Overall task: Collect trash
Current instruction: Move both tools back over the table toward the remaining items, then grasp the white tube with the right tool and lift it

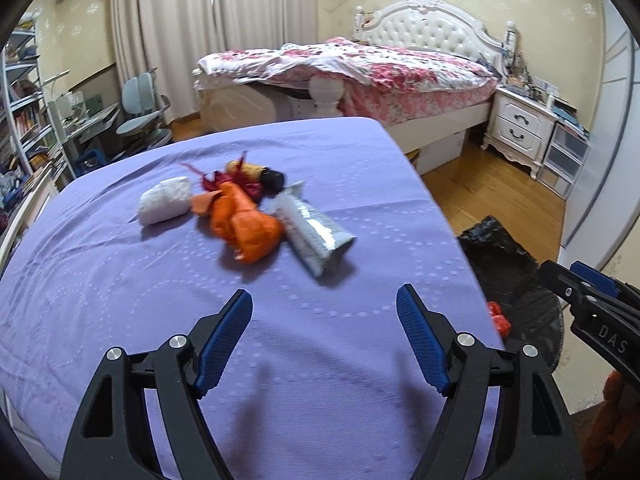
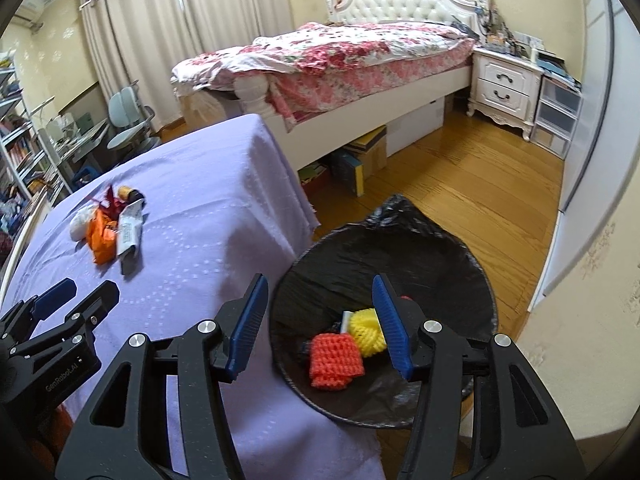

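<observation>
A pile of trash lies on the purple-covered table [image 1: 120, 280]: a white wad [image 1: 165, 200], a crumpled orange bag [image 1: 246, 226], a silver wrapper [image 1: 314, 232], red scraps [image 1: 224, 178] and a small dark-capped bottle [image 1: 260, 174]. My left gripper [image 1: 324, 308] is open and empty above the cloth, short of the pile. My right gripper [image 2: 320, 300] is open and empty above the black-lined bin [image 2: 440, 256], which holds a red foam net [image 2: 334, 360] and a yellow foam net [image 2: 366, 332]. The pile also shows in the right wrist view [image 2: 108, 228].
The bin [image 1: 512, 276] stands on the wooden floor [image 2: 460, 184] by the table's right edge. A bed with floral bedding [image 1: 360, 68] is behind, a white nightstand [image 1: 520, 124] to its right. A desk chair [image 1: 140, 120] and bookshelves [image 1: 20, 120] are at left.
</observation>
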